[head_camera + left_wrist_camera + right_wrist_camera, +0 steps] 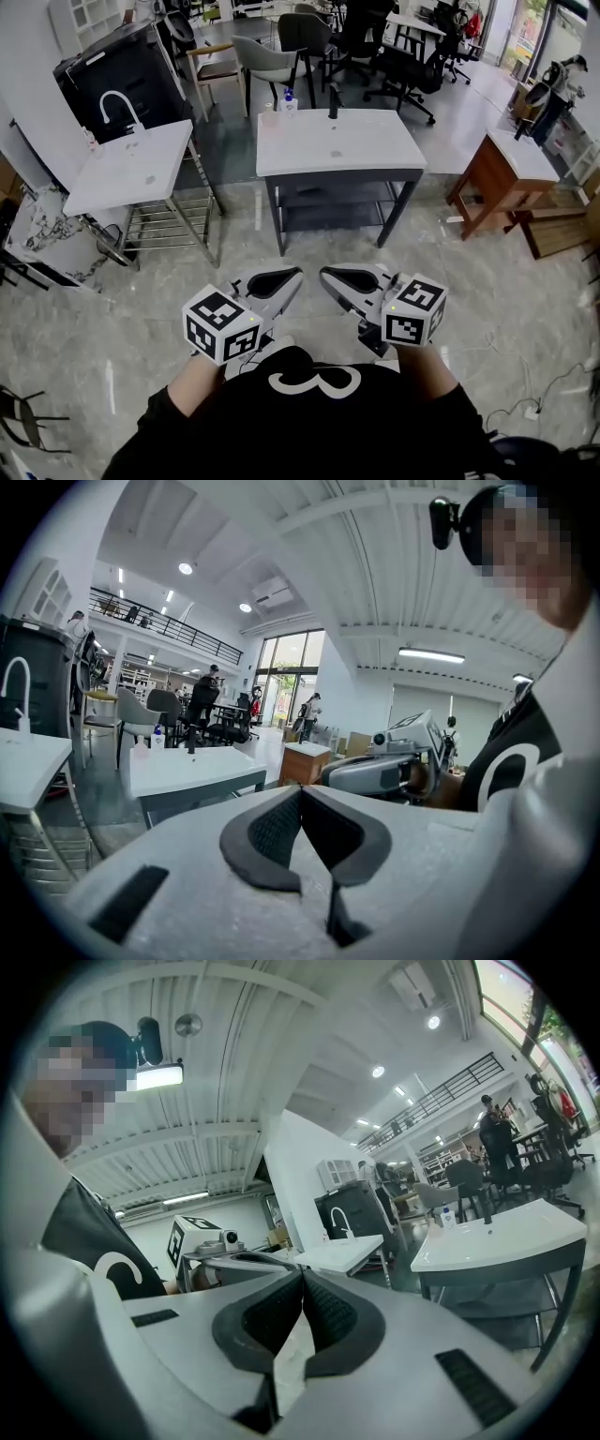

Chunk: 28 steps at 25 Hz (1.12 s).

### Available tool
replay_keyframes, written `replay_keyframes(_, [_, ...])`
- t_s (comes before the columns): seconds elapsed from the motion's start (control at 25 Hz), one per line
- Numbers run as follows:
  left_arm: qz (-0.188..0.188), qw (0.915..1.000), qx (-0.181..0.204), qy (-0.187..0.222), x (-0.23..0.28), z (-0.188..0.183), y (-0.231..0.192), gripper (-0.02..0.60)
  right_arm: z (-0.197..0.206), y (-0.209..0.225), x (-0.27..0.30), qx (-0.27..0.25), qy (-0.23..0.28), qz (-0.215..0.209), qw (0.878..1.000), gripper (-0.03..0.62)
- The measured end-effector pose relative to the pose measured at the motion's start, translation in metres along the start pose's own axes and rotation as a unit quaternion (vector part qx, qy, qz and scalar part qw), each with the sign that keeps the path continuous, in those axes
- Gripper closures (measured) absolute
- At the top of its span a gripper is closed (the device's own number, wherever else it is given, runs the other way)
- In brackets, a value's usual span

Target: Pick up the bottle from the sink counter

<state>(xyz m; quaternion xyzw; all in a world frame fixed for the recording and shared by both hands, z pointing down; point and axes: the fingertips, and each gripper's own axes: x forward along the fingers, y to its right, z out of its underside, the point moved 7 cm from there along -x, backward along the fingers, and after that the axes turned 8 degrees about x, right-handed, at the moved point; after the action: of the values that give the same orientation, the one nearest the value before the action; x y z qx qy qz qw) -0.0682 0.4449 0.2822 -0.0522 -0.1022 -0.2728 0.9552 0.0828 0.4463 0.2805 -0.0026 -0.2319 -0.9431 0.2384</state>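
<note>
A small clear bottle (288,99) with a blue cap stands at the back left of the white sink counter (366,150), beside a black faucet (333,99). It also shows far off as the bottle (157,736) in the left gripper view and the bottle (447,1215) in the right gripper view. Both grippers are held close to my chest, well short of the counter. My left gripper (296,274) is shut with nothing between its pads, tips meeting (299,789). My right gripper (324,273) is likewise shut and empty (302,1275).
A second white sink (131,167) with a white faucet stands at the left on a metal rack. A wooden cabinet (497,183) is at the right. Chairs (267,61) and desks fill the area behind the counter. Glossy marble floor lies between me and the counter.
</note>
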Motion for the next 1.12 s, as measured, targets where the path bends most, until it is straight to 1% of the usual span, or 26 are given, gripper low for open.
replay_keyframes(0.16, [-0.001,1.0000,-0.002,-0.007,0.006,0.006,-0.011,0.568,0.000,0.013,0.007,0.014,-0.001,0.003,1.000,0.582])
replay_keyframes(0.28, [0.000,0.9999,-0.005,-0.009,0.013,0.008,-0.024,0.568,-0.002,0.025,0.016,0.014,-0.006,-0.002,1.000,0.582])
replay_keyframes(0.52, [0.006,0.9998,-0.014,-0.012,0.039,0.009,-0.068,0.568,-0.014,0.065,0.040,0.021,-0.014,0.007,1.000,0.582])
replay_keyframes(0.68, [0.010,0.9997,-0.018,-0.013,0.063,0.006,-0.109,0.568,-0.032,0.103,0.063,0.029,-0.011,0.011,0.999,0.582])
replay_keyframes(0.92, [0.019,0.9990,-0.029,-0.027,0.101,-0.006,-0.187,0.568,-0.066,0.163,0.108,0.047,-0.007,0.017,0.999,0.582])
replay_keyframes(1.12, [0.026,0.9984,-0.047,-0.017,0.133,-0.021,-0.253,0.569,-0.097,0.214,0.142,0.067,0.000,0.020,0.998,0.582])
